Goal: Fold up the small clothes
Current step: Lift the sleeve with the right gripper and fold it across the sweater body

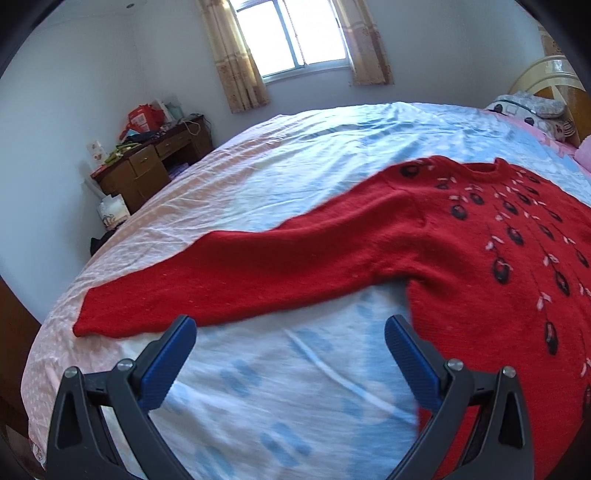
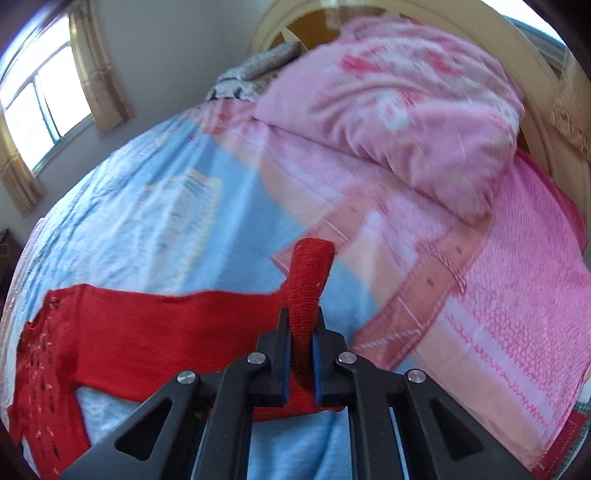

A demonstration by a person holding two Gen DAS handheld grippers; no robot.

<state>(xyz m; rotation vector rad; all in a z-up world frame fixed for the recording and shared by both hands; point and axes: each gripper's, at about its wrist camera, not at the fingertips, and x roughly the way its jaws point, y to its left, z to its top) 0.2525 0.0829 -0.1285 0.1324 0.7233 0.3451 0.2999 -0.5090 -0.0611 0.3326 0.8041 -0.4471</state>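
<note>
A red knit sweater (image 1: 461,236) with dark and pink flower marks lies flat on the bed, front up. Its one sleeve (image 1: 229,280) stretches out to the left in the left wrist view. My left gripper (image 1: 290,332) is open and empty, just in front of that sleeve's lower edge, beside the sweater's body. In the right wrist view my right gripper (image 2: 301,325) is shut on the cuff (image 2: 308,284) of the other sleeve (image 2: 166,325), and the cuff sticks up between the fingers, lifted off the bed.
The bed has a blue and white sheet (image 1: 295,387). A pink blanket (image 2: 406,99) and pink towel (image 2: 517,295) lie near the headboard (image 1: 550,77). A wooden desk (image 1: 151,162) with clutter stands by the wall under the window (image 1: 291,33).
</note>
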